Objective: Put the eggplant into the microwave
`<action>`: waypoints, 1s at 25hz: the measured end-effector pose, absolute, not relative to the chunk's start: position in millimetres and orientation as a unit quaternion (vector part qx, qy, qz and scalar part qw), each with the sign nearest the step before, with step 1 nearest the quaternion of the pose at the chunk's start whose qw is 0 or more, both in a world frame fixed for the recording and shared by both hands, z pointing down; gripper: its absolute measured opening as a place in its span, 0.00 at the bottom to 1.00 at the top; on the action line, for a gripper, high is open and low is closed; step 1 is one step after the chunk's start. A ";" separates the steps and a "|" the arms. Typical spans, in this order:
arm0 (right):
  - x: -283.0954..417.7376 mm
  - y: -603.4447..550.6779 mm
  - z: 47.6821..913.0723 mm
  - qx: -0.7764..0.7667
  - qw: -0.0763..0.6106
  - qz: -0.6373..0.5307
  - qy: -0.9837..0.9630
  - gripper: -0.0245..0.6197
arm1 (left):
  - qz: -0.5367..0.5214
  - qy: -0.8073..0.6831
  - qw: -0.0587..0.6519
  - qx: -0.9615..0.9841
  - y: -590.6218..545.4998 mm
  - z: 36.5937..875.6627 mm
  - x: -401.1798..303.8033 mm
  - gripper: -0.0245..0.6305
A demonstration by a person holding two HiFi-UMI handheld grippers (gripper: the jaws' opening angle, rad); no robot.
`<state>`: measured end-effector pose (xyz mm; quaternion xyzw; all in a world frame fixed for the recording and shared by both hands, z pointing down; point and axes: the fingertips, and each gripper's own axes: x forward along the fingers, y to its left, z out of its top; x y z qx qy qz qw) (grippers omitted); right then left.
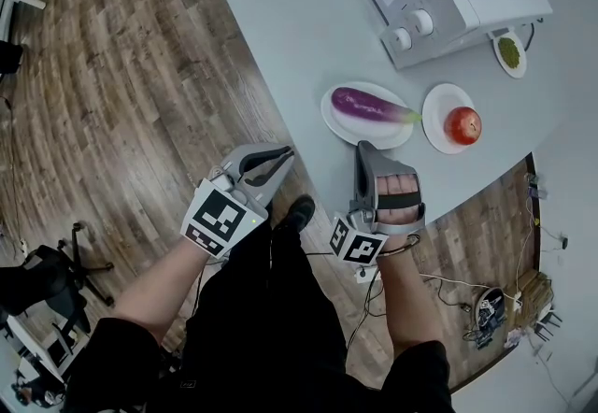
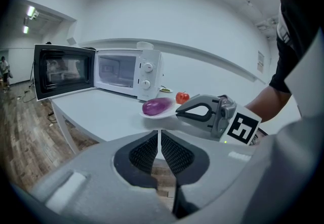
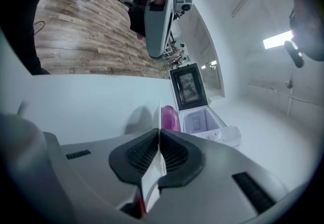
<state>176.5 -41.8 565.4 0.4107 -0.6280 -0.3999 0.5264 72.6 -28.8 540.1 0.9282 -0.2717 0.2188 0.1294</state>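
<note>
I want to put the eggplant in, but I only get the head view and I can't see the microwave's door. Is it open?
Observer: Yes. The left gripper view shows the white microwave with its dark-windowed door swung wide open.
Operator: Is my right gripper holding anything?
Observer: No. In its own view the right gripper has its jaws together with nothing between them.
Operator: And the left gripper?
Observer: The left gripper is shut and empty too, as its own view shows.
</note>
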 end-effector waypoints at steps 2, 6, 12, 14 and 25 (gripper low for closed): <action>175.6 -42.7 560.4 0.411 0.522 -0.406 -0.627 0.07 | 0.218 -0.273 0.128 0.928 -28.6 537.2 74.2 0.08; 175.4 -46.7 547.8 0.413 0.514 -0.416 -0.626 0.07 | 0.216 -0.276 0.121 0.929 -30.7 528.7 77.8 0.08; 173.4 -54.5 525.3 0.420 0.495 -0.431 -0.627 0.07 | 0.214 -0.284 0.106 0.929 -39.0 511.6 83.2 0.08; 174.1 -57.4 518.4 0.422 0.489 -0.433 -0.628 0.08 | 0.213 -0.289 0.102 0.928 -41.1 505.7 84.7 0.08; 152.5 -77.8 487.2 0.424 0.464 -0.450 -0.635 0.07 | 0.211 -0.317 0.056 0.923 -56.6 479.5 68.5 0.08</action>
